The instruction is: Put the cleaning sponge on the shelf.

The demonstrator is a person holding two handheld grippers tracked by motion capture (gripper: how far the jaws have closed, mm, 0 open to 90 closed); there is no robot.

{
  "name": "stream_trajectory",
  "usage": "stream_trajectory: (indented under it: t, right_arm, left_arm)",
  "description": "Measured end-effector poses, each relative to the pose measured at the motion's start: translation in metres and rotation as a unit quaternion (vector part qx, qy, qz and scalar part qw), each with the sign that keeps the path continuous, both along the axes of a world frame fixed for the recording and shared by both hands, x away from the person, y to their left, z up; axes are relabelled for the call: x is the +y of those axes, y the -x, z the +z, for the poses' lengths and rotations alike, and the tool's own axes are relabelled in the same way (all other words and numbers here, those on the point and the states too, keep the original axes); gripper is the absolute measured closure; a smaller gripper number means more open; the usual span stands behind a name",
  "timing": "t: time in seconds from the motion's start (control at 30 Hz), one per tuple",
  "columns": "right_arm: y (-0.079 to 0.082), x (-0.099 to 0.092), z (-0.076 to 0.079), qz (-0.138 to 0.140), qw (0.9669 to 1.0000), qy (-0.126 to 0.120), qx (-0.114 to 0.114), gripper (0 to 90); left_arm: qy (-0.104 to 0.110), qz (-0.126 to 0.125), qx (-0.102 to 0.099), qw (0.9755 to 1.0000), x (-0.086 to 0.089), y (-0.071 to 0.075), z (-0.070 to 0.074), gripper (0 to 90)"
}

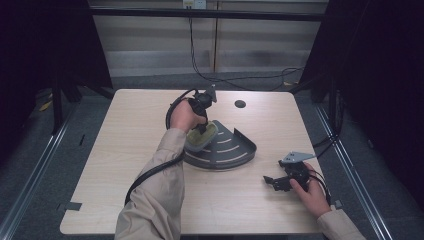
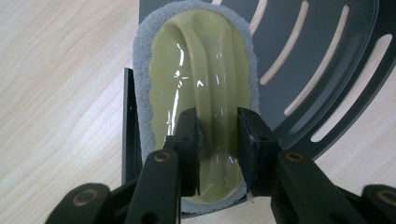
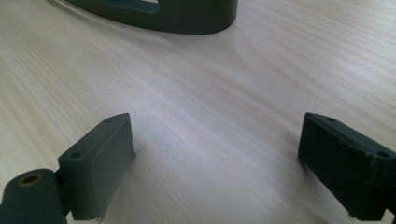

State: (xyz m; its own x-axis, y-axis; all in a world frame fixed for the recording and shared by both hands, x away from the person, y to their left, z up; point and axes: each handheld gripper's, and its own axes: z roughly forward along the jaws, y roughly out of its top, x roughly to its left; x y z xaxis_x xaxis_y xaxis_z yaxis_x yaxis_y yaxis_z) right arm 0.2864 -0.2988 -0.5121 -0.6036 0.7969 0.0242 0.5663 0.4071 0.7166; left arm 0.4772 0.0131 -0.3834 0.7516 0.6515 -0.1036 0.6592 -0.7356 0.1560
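Fingers [image 2: 189, 135] of the left gripper [image 2: 218, 140] clamp the yellow-green, grey-edged scrubber's [image 2: 201, 70] handle ridge over the dark slotted corner rack [image 2: 322, 60] — right gripper [image 3: 217, 163] near the rack, fingers wide apart on the desk [image 3: 196, 93].

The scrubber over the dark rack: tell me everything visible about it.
The scrubber is an oval pad: a glossy, pale yellow-green moulded top with a raised lengthwise ridge, rimmed by fuzzy grey abrasive. The left tool is shut on that ridge, jaws pressing either side. It lies over the straight-edged corner of the slotted dark grey rack, lengthwise along the tool's view; contact with the rack is unclear.
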Motion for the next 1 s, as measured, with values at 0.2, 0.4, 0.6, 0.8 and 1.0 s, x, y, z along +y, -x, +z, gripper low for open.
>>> stream_trajectory:
  t: [0.2, 0.4, 0.6, 0.8, 1.0]
  right_arm:
    - [0.0, 0.0, 0.0, 0.0, 1.0, 0.0, 0.0, 9.8]
    - [0.0, 0.0, 0.0, 0.0, 1.0, 0.0, 0.0, 9.8]
    - [0.0, 0.0, 0.0, 0.0, 1.0, 0.0, 0.0, 9.8]
    - [0.0, 0.0, 0.0, 0.0, 1.0, 0.0, 0.0, 9.8]
    - [0.0, 0.0, 0.0, -0.001, 1.0, 0.0, 0.0, 9.8]
  left_arm:
    - [0.001, 0.002, 0.006, 1.0, 0.0, -0.002, -0.007, 70.8]
    - [0.004, 0.002, 0.008, 1.0, 0.001, -0.001, -0.014, 70.8]
    - [0.003, -0.001, 0.01, 0.9999, 0.007, 0.0, -0.019, 70.8]
    - [0.004, 0.0, 0.012, 0.9999, 0.014, 0.0, -0.027, 70.7]
    - [0.002, -0.001, 0.012, 0.9999, 0.02, 0.0, -0.031, 70.6]
